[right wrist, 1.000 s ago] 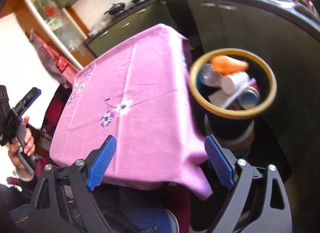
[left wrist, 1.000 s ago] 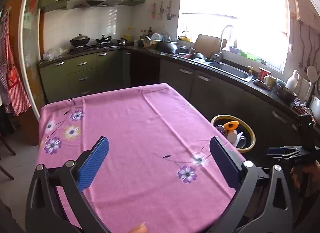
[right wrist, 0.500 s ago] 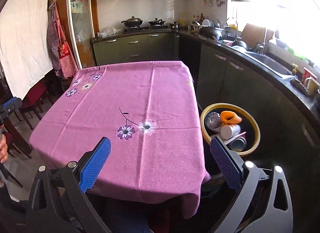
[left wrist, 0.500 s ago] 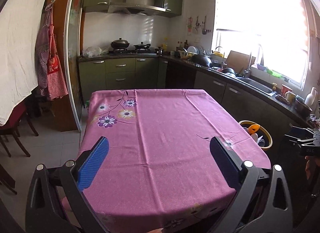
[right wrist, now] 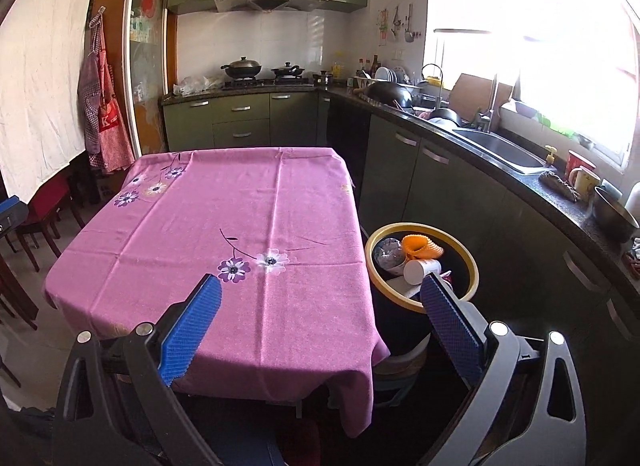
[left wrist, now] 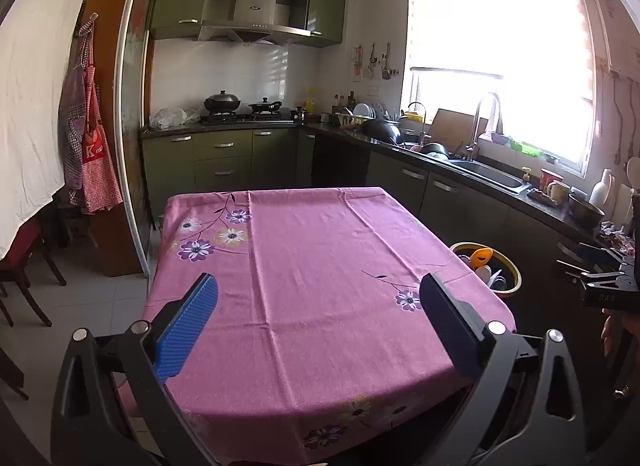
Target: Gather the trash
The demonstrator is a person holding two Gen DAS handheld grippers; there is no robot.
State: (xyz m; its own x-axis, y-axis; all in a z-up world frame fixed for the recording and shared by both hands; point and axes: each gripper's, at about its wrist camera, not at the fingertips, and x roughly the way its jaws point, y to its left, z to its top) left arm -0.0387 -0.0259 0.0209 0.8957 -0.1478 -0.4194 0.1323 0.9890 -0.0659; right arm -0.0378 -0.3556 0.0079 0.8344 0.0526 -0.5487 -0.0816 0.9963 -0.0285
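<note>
A black trash bin with a yellow rim (right wrist: pixel 476 274) stands on the floor to the right of the table. It holds an orange ridged cup (right wrist: pixel 422 246), a white cup (right wrist: pixel 420 270) and other rubbish. The bin also shows in the left wrist view (left wrist: pixel 514 272). The table wears a pink flowered cloth (right wrist: pixel 240 225), which also shows in the left wrist view (left wrist: pixel 320 286), with nothing on it. My left gripper (left wrist: pixel 318 326) is open and empty above the table's near edge. My right gripper (right wrist: pixel 320 326) is open and empty, above the table's near right corner, beside the bin.
Green kitchen cabinets with a dark counter (right wrist: pixel 480 153) run along the back and right, close to the bin. A sink (right wrist: pixel 500 149) and dishes sit on it. Red chairs (right wrist: pixel 44 201) stand at the left. Aprons (left wrist: pixel 90 153) hang on the left wall.
Both grippers have pulled back and levelled out, so the whole table comes into view. The right gripper has swung away from looking down at the bin. Both stay open and empty.
</note>
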